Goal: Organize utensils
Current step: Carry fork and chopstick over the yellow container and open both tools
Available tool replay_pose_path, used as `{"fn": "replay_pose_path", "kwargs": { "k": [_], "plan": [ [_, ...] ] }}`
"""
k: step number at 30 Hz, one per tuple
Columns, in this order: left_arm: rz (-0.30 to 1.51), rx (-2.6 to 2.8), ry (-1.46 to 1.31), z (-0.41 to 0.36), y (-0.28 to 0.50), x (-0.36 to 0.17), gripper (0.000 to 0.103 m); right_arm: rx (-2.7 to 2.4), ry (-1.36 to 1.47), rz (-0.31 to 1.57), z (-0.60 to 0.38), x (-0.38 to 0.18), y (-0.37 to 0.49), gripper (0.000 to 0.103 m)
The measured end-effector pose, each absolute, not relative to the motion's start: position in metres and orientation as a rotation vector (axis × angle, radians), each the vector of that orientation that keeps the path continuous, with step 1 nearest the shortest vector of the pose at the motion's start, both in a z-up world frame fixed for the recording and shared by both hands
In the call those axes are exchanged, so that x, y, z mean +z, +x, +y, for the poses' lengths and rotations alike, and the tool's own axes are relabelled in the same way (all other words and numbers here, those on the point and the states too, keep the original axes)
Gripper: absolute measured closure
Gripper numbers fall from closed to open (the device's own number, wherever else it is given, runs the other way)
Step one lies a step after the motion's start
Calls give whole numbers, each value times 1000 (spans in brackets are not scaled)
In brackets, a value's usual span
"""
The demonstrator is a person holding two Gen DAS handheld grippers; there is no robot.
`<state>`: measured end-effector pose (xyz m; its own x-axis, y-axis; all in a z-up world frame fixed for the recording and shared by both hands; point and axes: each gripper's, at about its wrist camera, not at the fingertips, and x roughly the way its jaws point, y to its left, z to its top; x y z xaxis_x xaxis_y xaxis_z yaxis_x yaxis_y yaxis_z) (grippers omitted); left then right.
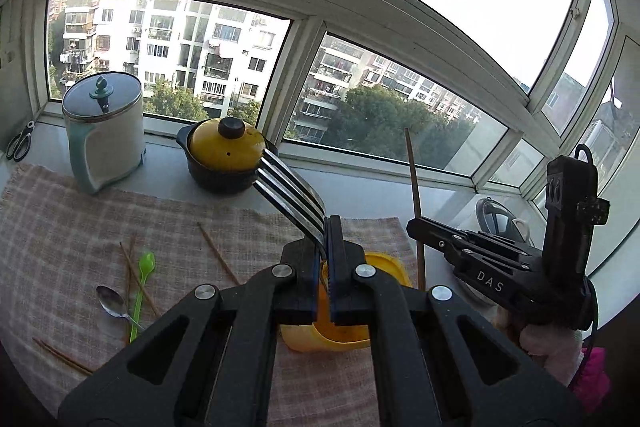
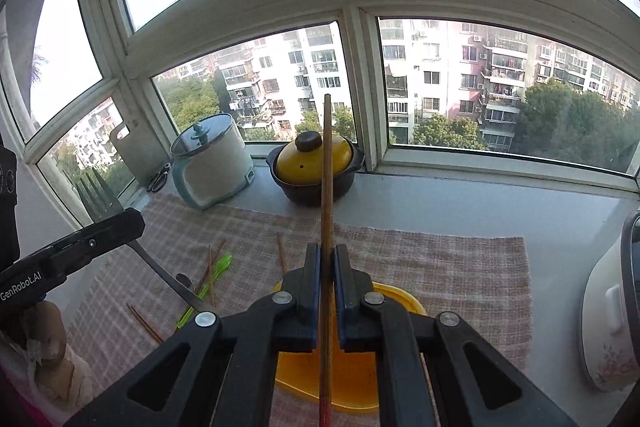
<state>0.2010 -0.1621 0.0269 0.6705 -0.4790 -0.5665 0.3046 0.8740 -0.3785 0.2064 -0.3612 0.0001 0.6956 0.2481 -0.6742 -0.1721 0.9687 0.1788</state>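
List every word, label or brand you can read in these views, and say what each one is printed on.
"DAS": white letters on the side of the right hand-held gripper, seen from the left wrist.
"GenRobot.AI": white letters on the side of the left hand-held gripper, seen from the right wrist.
No other text is readable in either view.

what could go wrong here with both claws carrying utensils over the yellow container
The left claw pinches the fork only at its neck, so the long handle could swing or slip. The right claw holds a single chopstick upright; it may pivot and miss the yellow container. The claws are close together and could collide.
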Motion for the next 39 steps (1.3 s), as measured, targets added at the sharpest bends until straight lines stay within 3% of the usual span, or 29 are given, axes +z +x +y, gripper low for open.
{"fn": "replay_pose_path", "kwargs": {
  "k": [15, 39],
  "plan": [
    [787, -473, -140, -232, 233, -14, 103, 198, 120, 800, -381, -27, 239, 100],
    [845, -467, -82, -242, 245, -36, 103, 192, 154, 791, -386, -61, 265, 100]
  ]
}}
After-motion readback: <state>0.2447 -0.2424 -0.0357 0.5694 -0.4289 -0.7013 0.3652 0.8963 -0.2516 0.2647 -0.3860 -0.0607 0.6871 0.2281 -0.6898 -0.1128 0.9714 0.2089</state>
